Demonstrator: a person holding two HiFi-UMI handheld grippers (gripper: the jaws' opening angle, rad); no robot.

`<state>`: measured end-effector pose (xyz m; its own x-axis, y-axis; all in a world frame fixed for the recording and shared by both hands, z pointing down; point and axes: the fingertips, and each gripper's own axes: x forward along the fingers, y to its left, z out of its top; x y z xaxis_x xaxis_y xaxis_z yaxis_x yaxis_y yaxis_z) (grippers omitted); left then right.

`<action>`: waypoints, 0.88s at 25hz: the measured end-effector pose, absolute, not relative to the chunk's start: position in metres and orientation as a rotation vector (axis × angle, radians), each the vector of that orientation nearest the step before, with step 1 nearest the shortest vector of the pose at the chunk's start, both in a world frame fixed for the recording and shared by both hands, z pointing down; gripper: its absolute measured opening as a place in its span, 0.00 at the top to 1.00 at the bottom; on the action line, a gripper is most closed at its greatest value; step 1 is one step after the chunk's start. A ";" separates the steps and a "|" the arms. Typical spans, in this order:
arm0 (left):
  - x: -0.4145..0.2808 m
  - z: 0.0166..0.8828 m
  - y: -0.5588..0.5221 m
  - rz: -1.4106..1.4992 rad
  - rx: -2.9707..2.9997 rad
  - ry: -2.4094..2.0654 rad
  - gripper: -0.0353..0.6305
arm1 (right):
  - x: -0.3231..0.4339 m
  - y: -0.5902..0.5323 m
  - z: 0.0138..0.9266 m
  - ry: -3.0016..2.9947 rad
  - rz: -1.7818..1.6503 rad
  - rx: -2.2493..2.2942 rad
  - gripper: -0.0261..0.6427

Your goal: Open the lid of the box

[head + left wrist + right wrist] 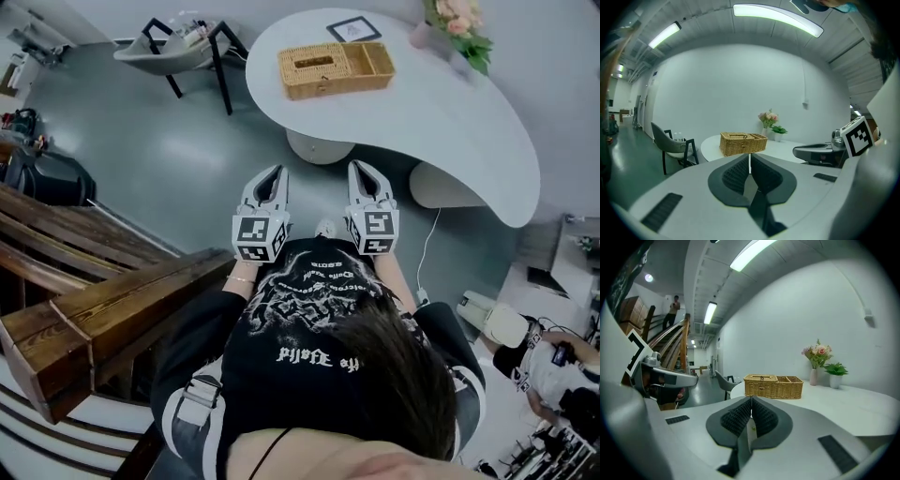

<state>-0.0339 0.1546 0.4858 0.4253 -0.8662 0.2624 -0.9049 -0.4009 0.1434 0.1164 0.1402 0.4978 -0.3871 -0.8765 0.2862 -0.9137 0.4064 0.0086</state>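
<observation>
A woven wicker box [334,68] stands on the white table [441,131], with its lid down over the left half and open compartments on the right. The same wicker box [742,142] shows far ahead in the left gripper view, and the wicker box [773,386] likewise in the right gripper view. My left gripper [276,172] and right gripper [364,169] are held side by side near my chest, well short of the table. Both are shut with nothing between the jaws.
A pink flower vase [457,21] and a small framed card [353,30] stand at the table's far end. A grey chair [178,45] is left of the table. Wooden stair rails [84,309] lie at my left. Another person [553,361] is at the lower right.
</observation>
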 end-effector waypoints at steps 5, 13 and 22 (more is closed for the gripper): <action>-0.014 0.490 0.136 0.211 2.375 -1.589 0.90 | 0.131 0.115 0.500 -2.465 0.214 1.498 0.92; 0.011 0.498 0.119 0.236 2.340 -1.603 0.90 | 0.149 0.094 0.508 -2.497 0.263 1.440 0.92; 0.011 0.492 0.097 0.238 2.347 -1.618 0.90 | 0.155 0.076 0.511 -2.487 0.295 1.441 0.92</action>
<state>0.0108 0.0974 0.4923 0.3594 -0.8868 0.2907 -0.9329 -0.3336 0.1356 0.1551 0.0763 0.5108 -0.4789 -0.8194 0.3152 -0.8704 0.4899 -0.0488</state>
